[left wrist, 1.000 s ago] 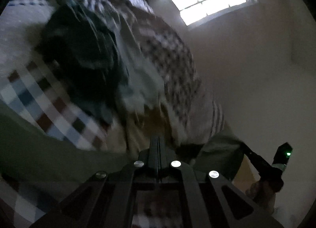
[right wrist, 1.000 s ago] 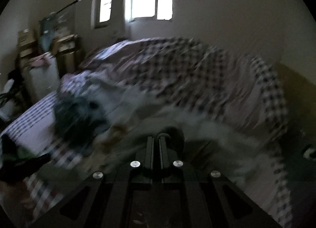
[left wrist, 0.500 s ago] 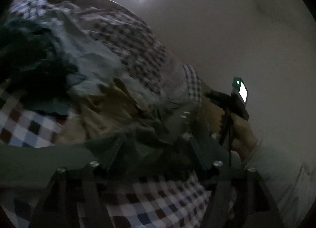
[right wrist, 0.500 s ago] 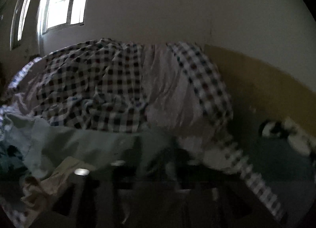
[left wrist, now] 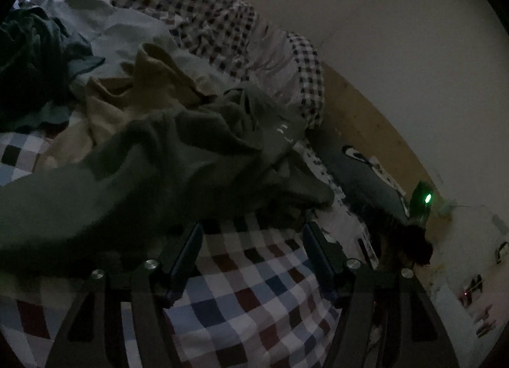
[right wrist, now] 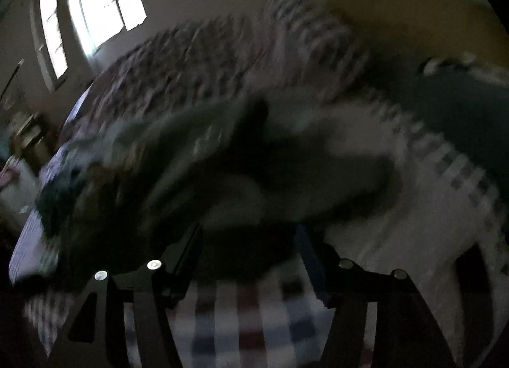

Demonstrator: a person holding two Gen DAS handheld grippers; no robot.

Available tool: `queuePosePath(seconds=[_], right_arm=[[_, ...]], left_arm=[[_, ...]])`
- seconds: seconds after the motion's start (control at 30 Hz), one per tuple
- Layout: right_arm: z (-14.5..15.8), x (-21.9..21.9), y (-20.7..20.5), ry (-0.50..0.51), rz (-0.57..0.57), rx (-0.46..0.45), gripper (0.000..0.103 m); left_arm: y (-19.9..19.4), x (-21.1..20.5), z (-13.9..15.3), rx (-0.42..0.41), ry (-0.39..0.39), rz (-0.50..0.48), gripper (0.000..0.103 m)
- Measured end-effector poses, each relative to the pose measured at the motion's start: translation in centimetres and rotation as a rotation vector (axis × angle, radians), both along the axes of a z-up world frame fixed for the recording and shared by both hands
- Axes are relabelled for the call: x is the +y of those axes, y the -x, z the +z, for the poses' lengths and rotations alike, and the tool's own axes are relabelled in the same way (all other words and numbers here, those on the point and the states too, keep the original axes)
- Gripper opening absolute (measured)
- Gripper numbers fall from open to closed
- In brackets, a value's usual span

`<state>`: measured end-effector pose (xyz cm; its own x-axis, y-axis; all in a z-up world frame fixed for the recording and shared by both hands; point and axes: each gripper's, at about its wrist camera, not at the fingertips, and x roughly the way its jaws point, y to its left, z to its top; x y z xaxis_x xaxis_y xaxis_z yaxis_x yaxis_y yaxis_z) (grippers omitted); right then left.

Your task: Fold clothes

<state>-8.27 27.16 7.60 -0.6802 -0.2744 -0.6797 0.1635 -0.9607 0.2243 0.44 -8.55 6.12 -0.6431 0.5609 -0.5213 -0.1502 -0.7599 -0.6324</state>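
Observation:
A dark olive garment [left wrist: 191, 158] lies crumpled on the checked bedsheet [left wrist: 254, 288], its near edge just beyond my left gripper [left wrist: 251, 231]. That gripper is open, with only sheet between its fingers. Behind the olive garment lie a tan garment [left wrist: 136, 91], a pale grey one [left wrist: 121, 27] and a dark teal one [left wrist: 28, 59]. My right gripper [right wrist: 248, 234] points down at the same olive garment [right wrist: 197, 145], which is blurred. Its jaws are opening, and the pads press on nothing. In the left wrist view the right hand's tool shows a green light [left wrist: 426, 199].
A rumpled small-check quilt [left wrist: 216, 17] is heaped at the back of the bed against the wall. A dark pillow [left wrist: 366, 173] lies at the bed's right end. A bright window [right wrist: 95, 8] and cluttered furniture [right wrist: 25, 138] stand far left.
Both grippers were shut a second ago and are open now. The olive garment has dropped onto the sheet. The right gripper has swung down towards the bed; the left view has turned right.

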Motion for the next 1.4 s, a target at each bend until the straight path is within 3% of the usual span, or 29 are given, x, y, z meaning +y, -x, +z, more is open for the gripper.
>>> queuePosePath(seconds=[0.13, 0.27, 0.37, 0.47, 0.5, 0.53, 0.6, 0.63, 0.7, 0.8, 1.07, 1.27, 1.4], right_arm=[[-3.1, -2.6, -0.6, -0.116, 0.126, -0.034, 0.062], [-4.6, -3.4, 0.8, -0.152, 0.125, -0.055, 0.059], [-6.1, -3.0, 2.1, -0.119, 0.090, -0.109, 0.054], [-6.9, -2.1, 2.8, -0.084, 0.064, -0.147, 0.043], [-7.0, -1.7, 2.9, -0.074, 0.056, -0.146, 0.032], [-7.0, -1.4, 3.0, -0.064, 0.049, -0.144, 0.014], [-6.9, -0.6, 2.8, -0.014, 0.034, -0.142, 0.007], [-6.6, -0.3, 2.6, 0.004, 0.030, -0.132, 0.005], [-5.7, -0.1, 1.8, 0.027, 0.043, -0.106, 0.004], [-4.0, -0.3, 0.0, 0.074, 0.091, -0.067, 0.004], [-0.4, -2.1, -7.6, 0.152, 0.292, -0.013, 0.003], [-0.7, -5.0, -13.7, 0.187, 0.454, -0.048, 0.003], [0.1, -4.0, -16.6, 0.277, 0.486, -0.026, 0.003]], left_arm=[[0.5, 0.6, -1.3, -0.046, 0.019, 0.017, 0.068], [1.1, 0.3, -2.6, -0.078, 0.030, 0.069, 0.068], [1.5, 0.0, -3.2, -0.086, 0.029, 0.094, 0.068], [1.8, -0.2, -3.6, -0.093, 0.036, 0.111, 0.068], [1.9, -0.3, -3.8, -0.097, 0.041, 0.118, 0.067], [2.0, -0.4, -3.9, -0.099, 0.042, 0.127, 0.064], [2.1, -1.0, -4.2, -0.101, 0.028, 0.154, 0.039], [2.1, -1.4, -4.2, -0.102, 0.016, 0.170, 0.033], [2.1, -2.2, -4.3, -0.102, -0.010, 0.191, 0.013], [2.3, -3.1, -4.1, -0.084, -0.040, 0.211, 0.002], [1.5, -5.5, -1.0, 0.067, -0.098, 0.304, 0.001], [0.6, -7.8, 0.7, 0.149, -0.160, 0.404, 0.000], [-0.3, -9.6, 2.4, 0.211, -0.193, 0.463, 0.000]])
